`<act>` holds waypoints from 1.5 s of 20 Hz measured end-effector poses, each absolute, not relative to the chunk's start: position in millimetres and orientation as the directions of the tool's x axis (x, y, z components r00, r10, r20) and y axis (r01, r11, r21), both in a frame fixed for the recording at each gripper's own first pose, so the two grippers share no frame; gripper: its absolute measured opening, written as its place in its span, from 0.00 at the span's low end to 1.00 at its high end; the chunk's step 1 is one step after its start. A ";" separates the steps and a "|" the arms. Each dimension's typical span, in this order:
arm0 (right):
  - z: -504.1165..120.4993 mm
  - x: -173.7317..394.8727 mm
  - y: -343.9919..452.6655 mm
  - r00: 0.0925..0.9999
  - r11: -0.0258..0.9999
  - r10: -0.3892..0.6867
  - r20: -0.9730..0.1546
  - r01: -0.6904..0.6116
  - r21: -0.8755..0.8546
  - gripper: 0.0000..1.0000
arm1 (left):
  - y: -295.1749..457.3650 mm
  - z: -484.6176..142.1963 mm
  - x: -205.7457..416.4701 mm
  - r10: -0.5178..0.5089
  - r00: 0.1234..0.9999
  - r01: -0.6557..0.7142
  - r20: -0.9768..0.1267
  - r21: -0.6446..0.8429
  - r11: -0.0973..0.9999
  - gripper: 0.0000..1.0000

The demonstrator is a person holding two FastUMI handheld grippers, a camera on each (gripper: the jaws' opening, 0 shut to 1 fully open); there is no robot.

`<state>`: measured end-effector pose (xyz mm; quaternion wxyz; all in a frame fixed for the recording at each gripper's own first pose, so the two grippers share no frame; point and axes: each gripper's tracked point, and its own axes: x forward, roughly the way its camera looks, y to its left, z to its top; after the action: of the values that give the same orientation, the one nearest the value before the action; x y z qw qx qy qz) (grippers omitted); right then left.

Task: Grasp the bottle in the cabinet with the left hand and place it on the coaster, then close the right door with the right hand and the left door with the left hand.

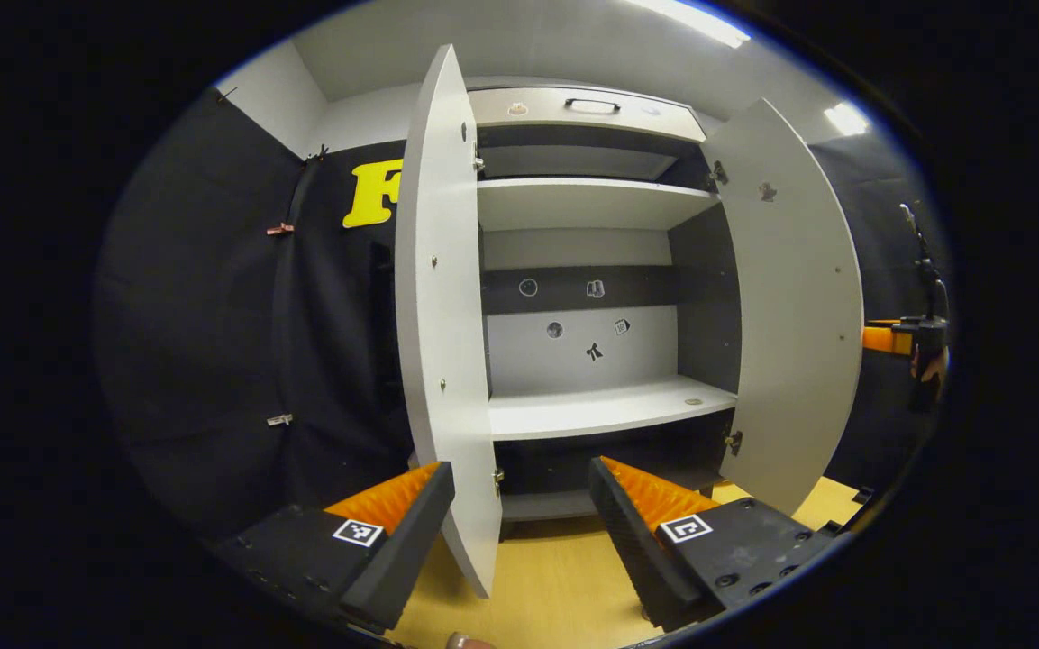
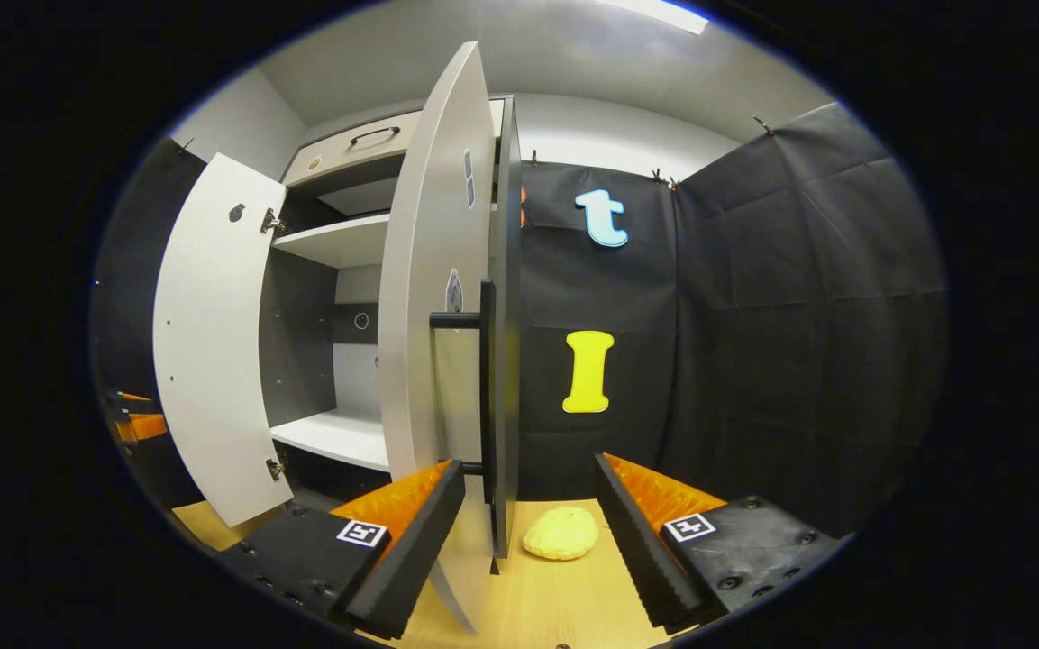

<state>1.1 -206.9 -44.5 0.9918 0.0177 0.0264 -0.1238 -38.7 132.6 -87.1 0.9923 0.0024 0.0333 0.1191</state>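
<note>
Cabinet [image 1: 600, 406] doors both ajar: left door [image 1: 442, 315] edge between left gripper's [image 1: 519, 518] open fingers; right door [image 2: 438, 315] edge between right gripper's [image 2: 528, 523], also open, empty.

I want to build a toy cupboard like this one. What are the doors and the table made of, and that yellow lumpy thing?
The doors look like smooth, matte, pale grey painted or laminated board: flat, no grain. The table looks like light wood or wood-look laminate with faint streaks. The yellow lump looks soft and bumpy, maybe foam or sponge; I cannot tell for sure.
</note>
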 end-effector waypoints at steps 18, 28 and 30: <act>-52.4 54.5 -108.4 0.997 0.999 -0.030 -0.077 0.033 0.039 0.96 | 183.3 -111.2 -94.3 0.374 0.918 -0.381 -0.131 -0.031 0.924 0.96; -76.9 119.9 -31.8 0.983 0.990 0.138 -0.124 -0.137 0.022 0.96 | 212.9 -112.3 -113.9 0.454 0.878 -0.462 -0.149 -0.022 0.886 0.97; -74.1 124.7 -17.3 0.979 0.986 0.164 -0.118 -0.164 0.008 0.97 | 226.0 -110.5 -119.0 0.472 0.869 -0.479 -0.148 -0.015 0.878 0.96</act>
<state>124.7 -17.3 -74.1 0.9948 -0.0010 0.0593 0.0825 -119.0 226.0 -110.5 0.9664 -0.0257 0.0698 0.2459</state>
